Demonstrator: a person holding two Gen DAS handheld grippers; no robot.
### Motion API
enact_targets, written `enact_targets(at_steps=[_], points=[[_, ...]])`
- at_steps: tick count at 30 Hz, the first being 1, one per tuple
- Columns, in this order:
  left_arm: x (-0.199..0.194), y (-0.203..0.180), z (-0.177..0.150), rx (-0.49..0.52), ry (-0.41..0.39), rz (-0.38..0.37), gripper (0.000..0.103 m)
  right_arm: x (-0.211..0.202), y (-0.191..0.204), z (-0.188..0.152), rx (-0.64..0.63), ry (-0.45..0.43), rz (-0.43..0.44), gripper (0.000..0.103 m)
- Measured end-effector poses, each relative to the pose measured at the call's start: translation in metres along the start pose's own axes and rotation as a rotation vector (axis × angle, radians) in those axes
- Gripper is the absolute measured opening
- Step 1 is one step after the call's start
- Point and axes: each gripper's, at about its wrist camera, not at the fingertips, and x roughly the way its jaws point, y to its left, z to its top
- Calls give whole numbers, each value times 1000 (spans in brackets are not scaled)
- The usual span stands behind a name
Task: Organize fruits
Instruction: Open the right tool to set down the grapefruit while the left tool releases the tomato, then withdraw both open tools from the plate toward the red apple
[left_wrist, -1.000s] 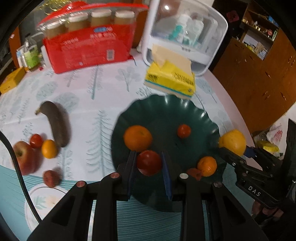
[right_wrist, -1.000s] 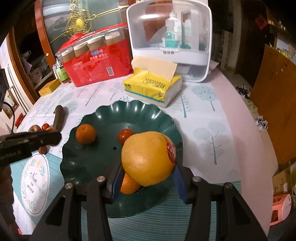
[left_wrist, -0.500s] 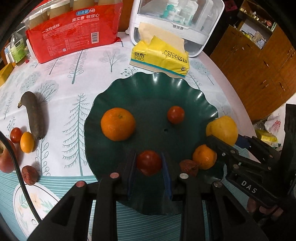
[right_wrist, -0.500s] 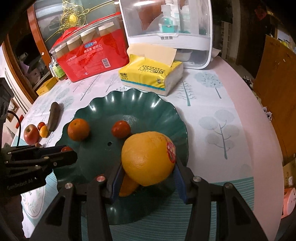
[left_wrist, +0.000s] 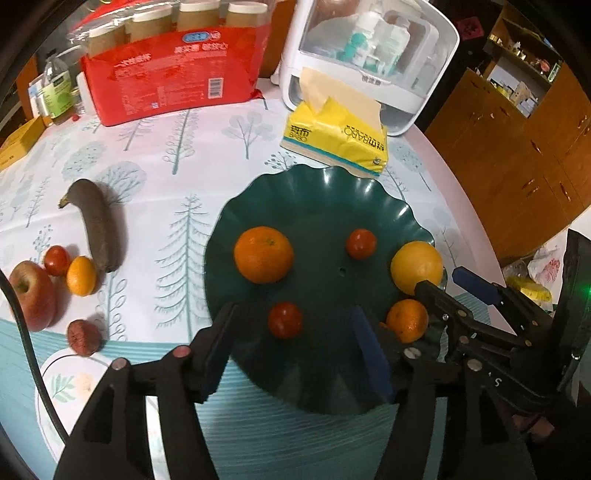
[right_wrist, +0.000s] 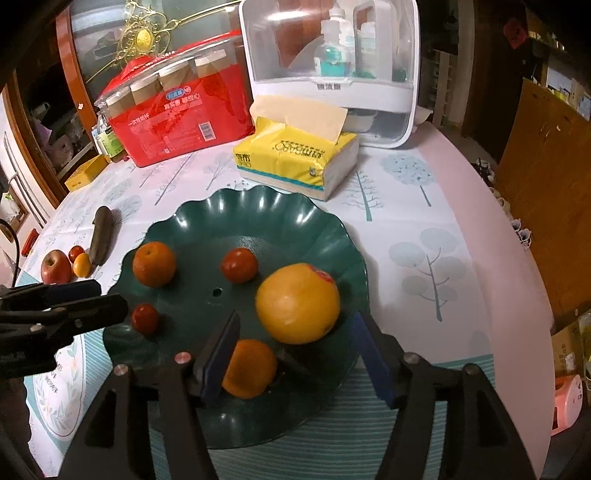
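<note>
Both grippers are letting go: the left gripper (left_wrist: 291, 347) is opening around a small red tomato (left_wrist: 284, 319), the right gripper (right_wrist: 295, 350) around a large yellow grapefruit (right_wrist: 297, 303), both resting on the scalloped dark-green plastic plate (left_wrist: 314, 192). Farther off, a red apple (left_wrist: 31, 293), a blackened banana (left_wrist: 98, 223) and small fruits still wait on the tablecloth.

A dark green scalloped plastic plate (right_wrist: 332, 236) holds orange, red and yellow round fruits; beyond the plate lies a white tablecloth with pale blue-green tree prints (left_wrist: 177, 155) and a yellow tissue pack (right_wrist: 295, 162).
</note>
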Motion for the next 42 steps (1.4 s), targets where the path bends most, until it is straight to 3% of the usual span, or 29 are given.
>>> enact_targets(at_steps=[2, 15, 27, 42], points=[[-6, 3, -3, -10, -3, 5, 70, -5, 3, 1, 1, -6, -1, 65], [-42, 49, -62, -128, 15, 61, 74, -34, 26, -24, 65, 24, 24, 65], [-78, 120, -103, -224, 37, 147, 80, -42, 73, -51, 94, 100, 81, 65], [-115, 196, -100, -186, 113, 194, 86, -25, 157, -56, 138, 171, 133, 65]])
